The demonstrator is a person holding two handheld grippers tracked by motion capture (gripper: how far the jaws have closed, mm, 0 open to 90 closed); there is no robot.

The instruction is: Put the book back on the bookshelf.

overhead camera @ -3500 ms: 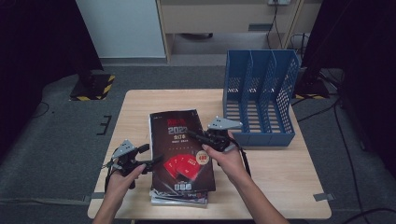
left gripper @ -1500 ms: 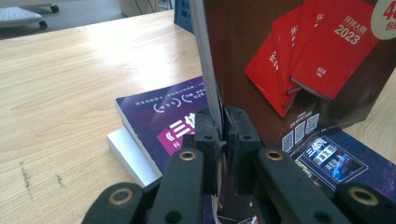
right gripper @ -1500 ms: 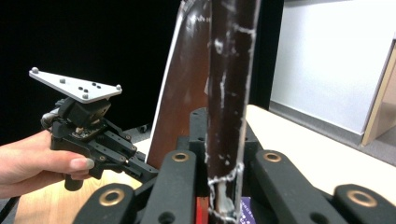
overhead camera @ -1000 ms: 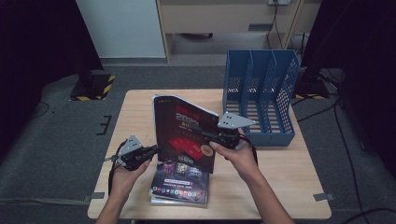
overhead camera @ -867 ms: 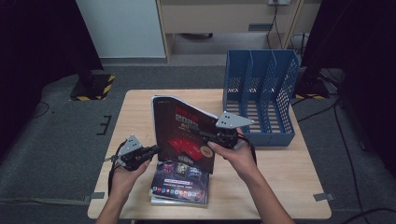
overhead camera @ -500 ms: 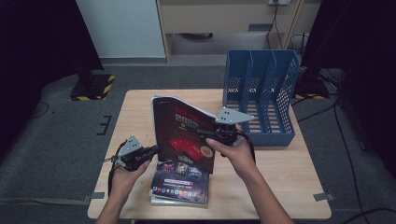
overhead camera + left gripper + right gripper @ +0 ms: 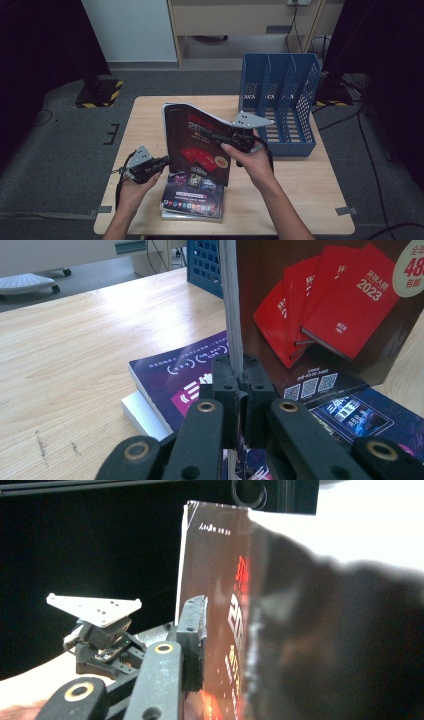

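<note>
Dark brown, red, purple and blue over pale wood

The upright book (image 7: 197, 145) has a dark brown cover printed with red volumes; the books beneath (image 7: 192, 197) are purple with white lettering; the file rack (image 7: 280, 107) is blue and perforated; the desk (image 7: 150, 120) is light woodgrain; both tongs are black.

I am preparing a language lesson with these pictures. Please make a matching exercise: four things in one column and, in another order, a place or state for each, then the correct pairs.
Things:
1. dark brown magazine with red books on its cover
2. purple-covered magazine
3. blue plastic file rack
4. left tool

Places or states:
A. stands at the far right of the wooden table
B. shut on the lower edge of the raised magazine
C. held upright above the stack
D. lies flat on top of the stack

Pairs: 1-C, 2-D, 3-A, 4-B
</note>
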